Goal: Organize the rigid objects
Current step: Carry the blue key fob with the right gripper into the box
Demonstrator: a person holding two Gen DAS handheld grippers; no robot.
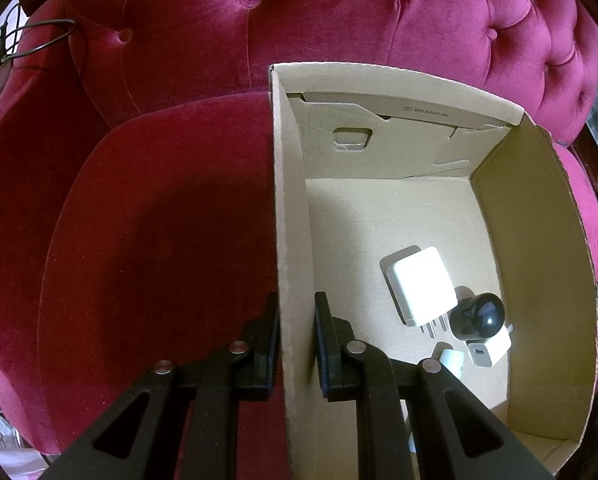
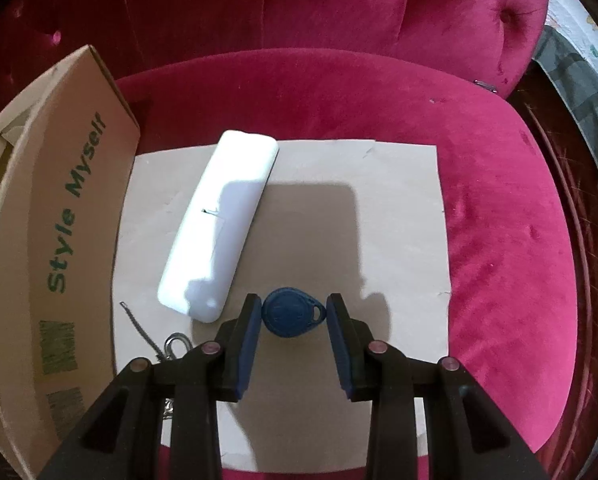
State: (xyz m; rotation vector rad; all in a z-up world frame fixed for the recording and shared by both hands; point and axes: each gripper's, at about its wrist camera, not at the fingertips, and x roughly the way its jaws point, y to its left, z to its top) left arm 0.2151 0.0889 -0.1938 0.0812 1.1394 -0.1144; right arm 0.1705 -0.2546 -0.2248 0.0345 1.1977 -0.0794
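My left gripper (image 1: 297, 320) is shut on the left wall of an open cardboard box (image 1: 291, 208), one finger outside and one inside. In the box lie a white plug charger (image 1: 421, 286), a black round gadget (image 1: 477, 316), a small white USB adapter (image 1: 489, 350) and another small white piece (image 1: 451, 362). My right gripper (image 2: 293, 308) is shut on a blue teardrop key fob (image 2: 289, 314), both blue pads touching its sides, just above a beige paper sheet (image 2: 399, 220). A long white remote (image 2: 219, 224) lies on the sheet to the left.
Everything rests on a magenta velvet tufted armchair (image 2: 499, 200). The box's outer side, printed "Style Myself" (image 2: 75, 208), stands left of the sheet. A metal key ring with a dark cord (image 2: 171, 346) lies by my right gripper's left finger. A wire loop (image 1: 39, 40) hangs at the far left.
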